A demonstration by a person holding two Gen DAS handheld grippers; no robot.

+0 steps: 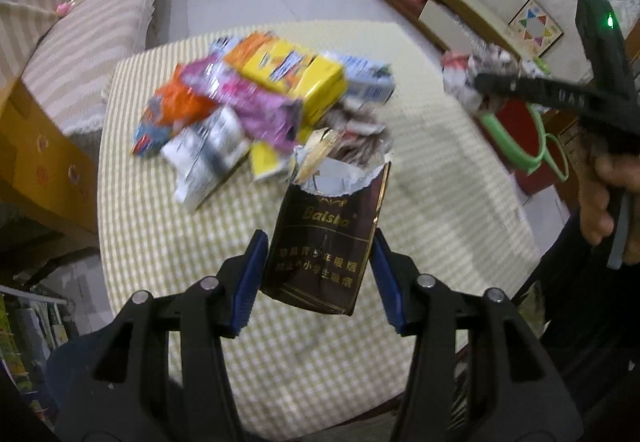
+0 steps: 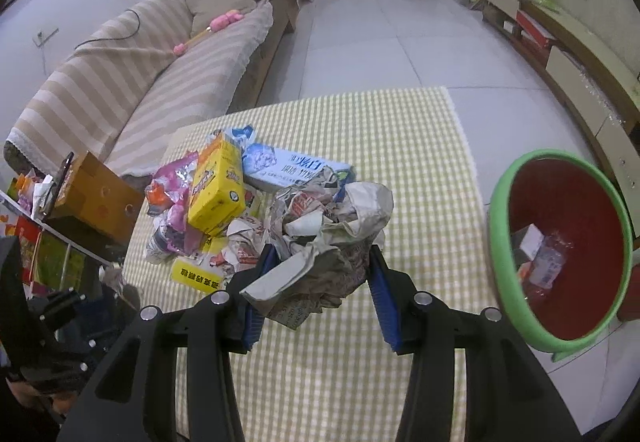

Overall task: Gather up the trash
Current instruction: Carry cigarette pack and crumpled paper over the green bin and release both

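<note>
The right gripper (image 2: 320, 282) is pinching a crumpled newspaper wad (image 2: 328, 238) between its blue pads, and the left gripper (image 1: 320, 266) is clamping a dark cigarette pack (image 1: 328, 238) upright above the checked tablecloth (image 1: 440, 181). Right of the right claw, the green-rimmed bin (image 2: 500, 242) is waiting with a few scraps inside. Judging by this, the wad should be carried fully over the rim before releasing, since loose paper is likely to snag. Ahead of both claws the trash pile (image 2: 224, 197) is lying; in the left view it is blurring, so its wrappers are hard to identify.
</note>
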